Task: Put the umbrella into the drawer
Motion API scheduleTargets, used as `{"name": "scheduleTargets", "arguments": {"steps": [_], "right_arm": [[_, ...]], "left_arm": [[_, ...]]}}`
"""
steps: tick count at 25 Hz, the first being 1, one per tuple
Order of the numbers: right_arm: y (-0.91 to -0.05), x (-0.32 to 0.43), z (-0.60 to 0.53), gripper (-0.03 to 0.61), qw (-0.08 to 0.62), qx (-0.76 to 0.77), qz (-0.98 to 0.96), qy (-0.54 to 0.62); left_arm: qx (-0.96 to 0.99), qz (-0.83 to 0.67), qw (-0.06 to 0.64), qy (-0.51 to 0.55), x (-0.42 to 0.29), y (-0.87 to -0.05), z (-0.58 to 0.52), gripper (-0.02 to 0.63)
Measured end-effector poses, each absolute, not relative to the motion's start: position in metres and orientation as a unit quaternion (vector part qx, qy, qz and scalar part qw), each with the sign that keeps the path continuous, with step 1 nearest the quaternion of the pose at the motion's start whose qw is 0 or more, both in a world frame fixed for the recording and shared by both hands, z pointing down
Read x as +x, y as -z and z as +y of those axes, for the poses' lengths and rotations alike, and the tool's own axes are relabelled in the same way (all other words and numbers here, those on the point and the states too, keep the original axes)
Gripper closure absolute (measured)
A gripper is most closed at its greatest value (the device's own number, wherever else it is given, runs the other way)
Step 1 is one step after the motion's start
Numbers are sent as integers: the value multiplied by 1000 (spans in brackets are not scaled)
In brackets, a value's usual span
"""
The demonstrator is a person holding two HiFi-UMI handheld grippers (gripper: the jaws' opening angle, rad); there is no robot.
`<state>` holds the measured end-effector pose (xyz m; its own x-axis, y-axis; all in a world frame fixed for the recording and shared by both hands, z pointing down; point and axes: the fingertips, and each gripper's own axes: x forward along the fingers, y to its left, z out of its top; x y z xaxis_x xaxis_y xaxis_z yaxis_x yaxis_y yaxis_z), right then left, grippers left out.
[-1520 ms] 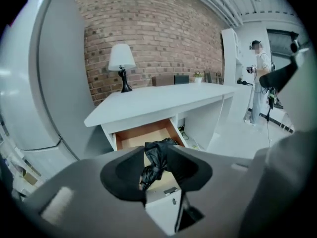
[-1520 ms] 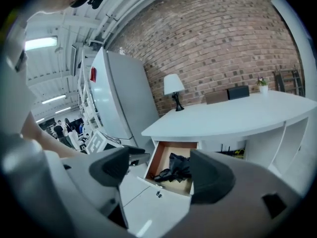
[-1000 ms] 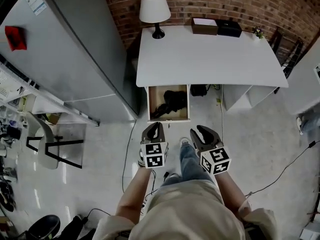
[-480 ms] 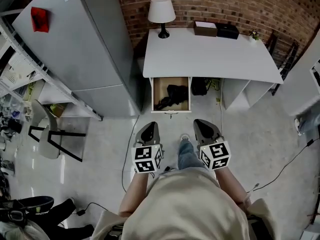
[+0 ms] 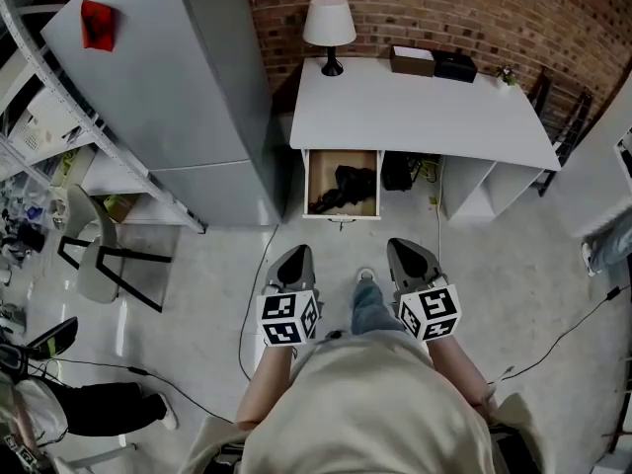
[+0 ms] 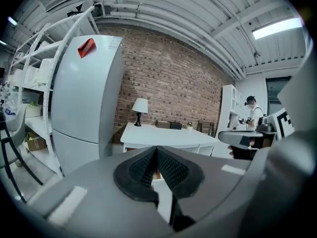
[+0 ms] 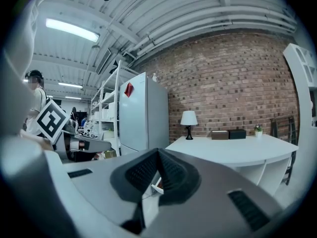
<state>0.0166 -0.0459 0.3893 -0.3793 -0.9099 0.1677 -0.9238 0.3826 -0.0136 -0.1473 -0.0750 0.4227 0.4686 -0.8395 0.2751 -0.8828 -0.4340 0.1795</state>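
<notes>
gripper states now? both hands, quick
Left hand-held gripper: closed, holding nothing.
Right hand-held gripper: closed, holding nothing.

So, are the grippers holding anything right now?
Nothing. The left gripper and right gripper are both shut and empty. The umbrella lies in the open drawer.

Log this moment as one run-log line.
umbrella: in open drawer under white desk | left gripper: shut, empty | right gripper: shut, empty | both: apart from drawer, drawer not yet closed
</notes>
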Motion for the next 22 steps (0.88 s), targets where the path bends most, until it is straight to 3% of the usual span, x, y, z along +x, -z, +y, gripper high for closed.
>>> {"name": "scheduleTargets", "arguments": {"steps": [22], "right_arm": [[-383,17,-59,577,71,550,-831,-43]], "left_arm": [[842,-510,158,-78,-147,-425,-85,603]]}}
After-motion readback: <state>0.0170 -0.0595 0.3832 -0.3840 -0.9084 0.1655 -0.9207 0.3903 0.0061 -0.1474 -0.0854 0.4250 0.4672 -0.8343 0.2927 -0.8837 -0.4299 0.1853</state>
